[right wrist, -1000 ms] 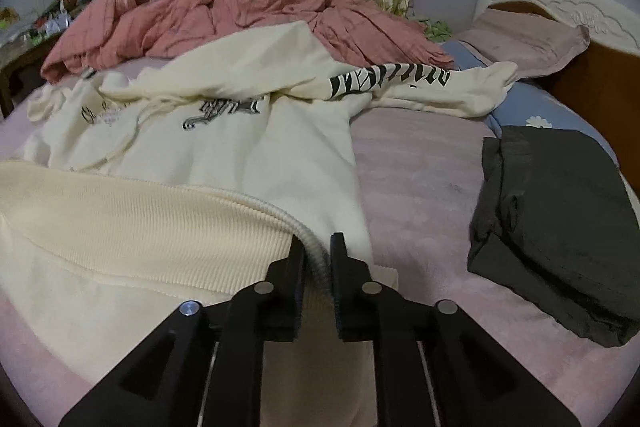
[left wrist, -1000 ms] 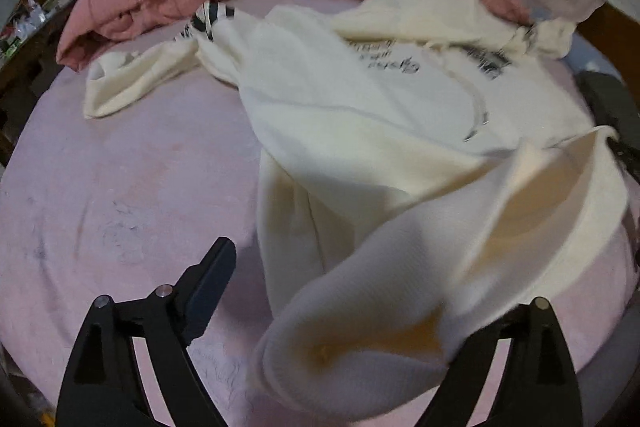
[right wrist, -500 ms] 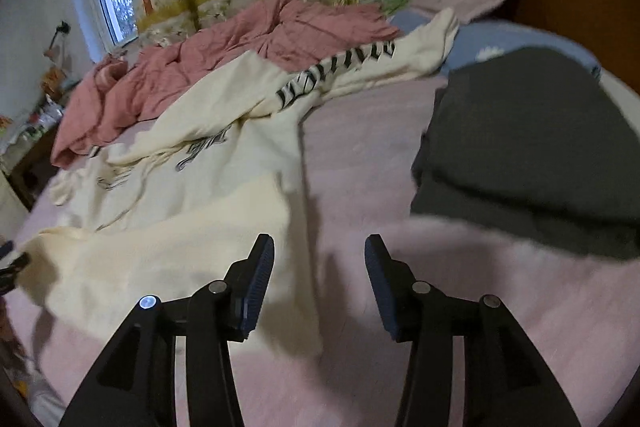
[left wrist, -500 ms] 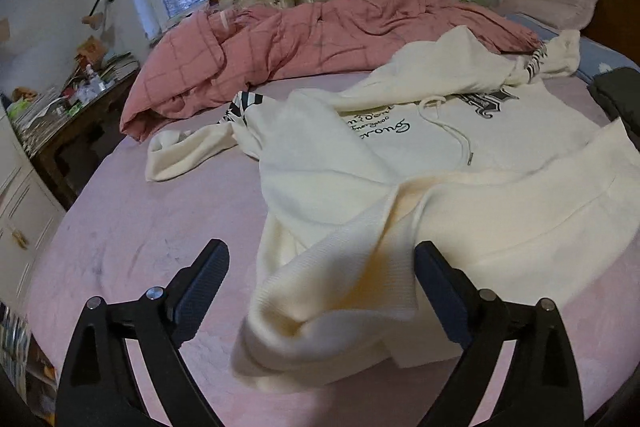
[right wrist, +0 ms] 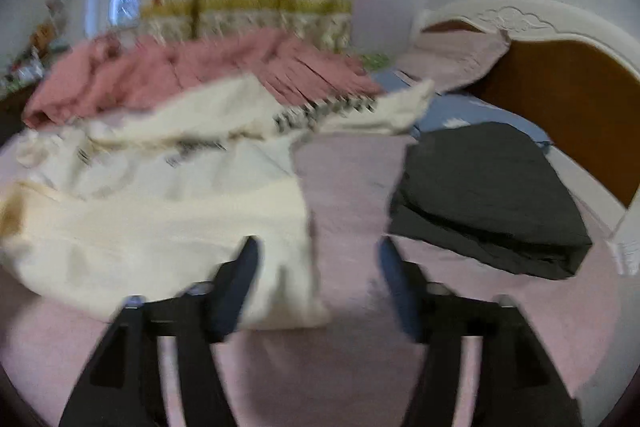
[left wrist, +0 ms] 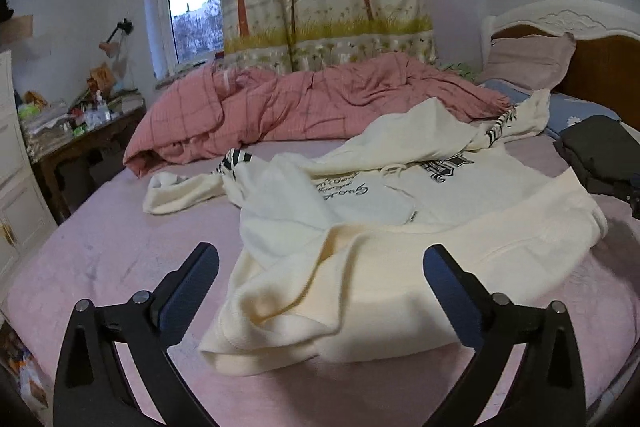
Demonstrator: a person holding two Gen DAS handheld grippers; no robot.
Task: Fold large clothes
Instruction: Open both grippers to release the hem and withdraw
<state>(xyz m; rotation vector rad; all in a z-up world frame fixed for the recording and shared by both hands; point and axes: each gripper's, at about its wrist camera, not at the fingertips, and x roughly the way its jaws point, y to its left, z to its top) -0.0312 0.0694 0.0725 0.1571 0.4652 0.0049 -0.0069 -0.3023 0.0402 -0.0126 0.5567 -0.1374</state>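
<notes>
A: Left gripper (left wrist: 320,279) spreading wide, nothing between its jaws. Right gripper (right wrist: 316,267) opening too, empty, though that view is blurred.

B: And the cream hoodie (left wrist: 400,267)?

A: Flat on the pink bedsheet (left wrist: 120,247), hem doubled over just ahead of both tools.

B: Soft, thick, floppy; I'd say pinch the ribbed hem corners, or it'll sag and bunch.

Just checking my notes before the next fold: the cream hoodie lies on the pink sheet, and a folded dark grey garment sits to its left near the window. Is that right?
Not quite. The folded dark grey garment sits to the right of the cream hoodie, near the headboard, not the window. The right wrist view shows it. The rest holds: the hoodie lies on the pink sheet.
</notes>
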